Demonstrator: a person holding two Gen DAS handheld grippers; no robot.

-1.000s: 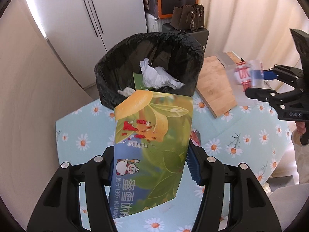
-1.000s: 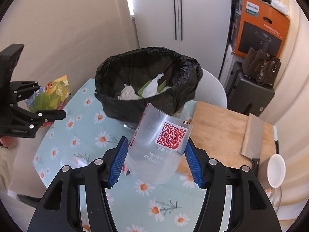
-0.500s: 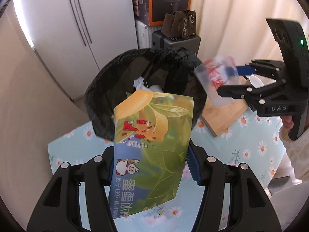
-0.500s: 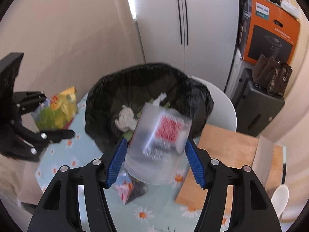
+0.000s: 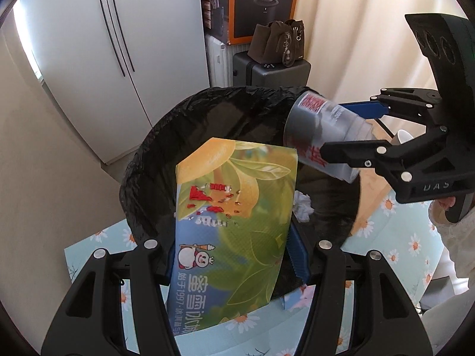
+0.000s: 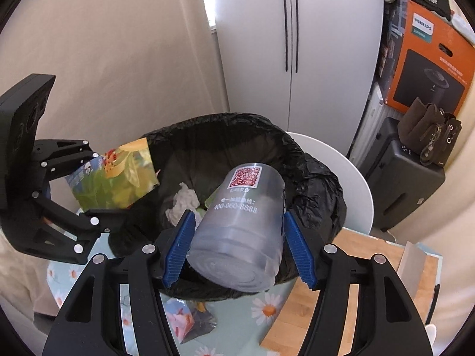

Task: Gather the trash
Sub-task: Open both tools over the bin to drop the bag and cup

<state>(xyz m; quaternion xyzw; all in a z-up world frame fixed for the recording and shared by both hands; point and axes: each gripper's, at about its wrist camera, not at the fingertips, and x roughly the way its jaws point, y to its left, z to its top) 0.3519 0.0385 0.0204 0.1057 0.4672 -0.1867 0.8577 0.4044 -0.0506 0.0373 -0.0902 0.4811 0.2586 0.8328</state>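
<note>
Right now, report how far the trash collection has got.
Done: crumpled tissue already lies in the black-lined bin. In hand: the left gripper holds a printed snack bag and the right gripper a clear plastic cup, both over the bin's mouth. Left: release both; a small wrapper remains on the table.

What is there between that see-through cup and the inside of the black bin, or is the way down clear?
Nothing visible blocks it. The plastic cup, clamped in the right hand-held gripper, hangs over the bin's open mouth. Below lie only crumpled tissues. The juice carton in the left hand-held gripper is off to the side.
</note>
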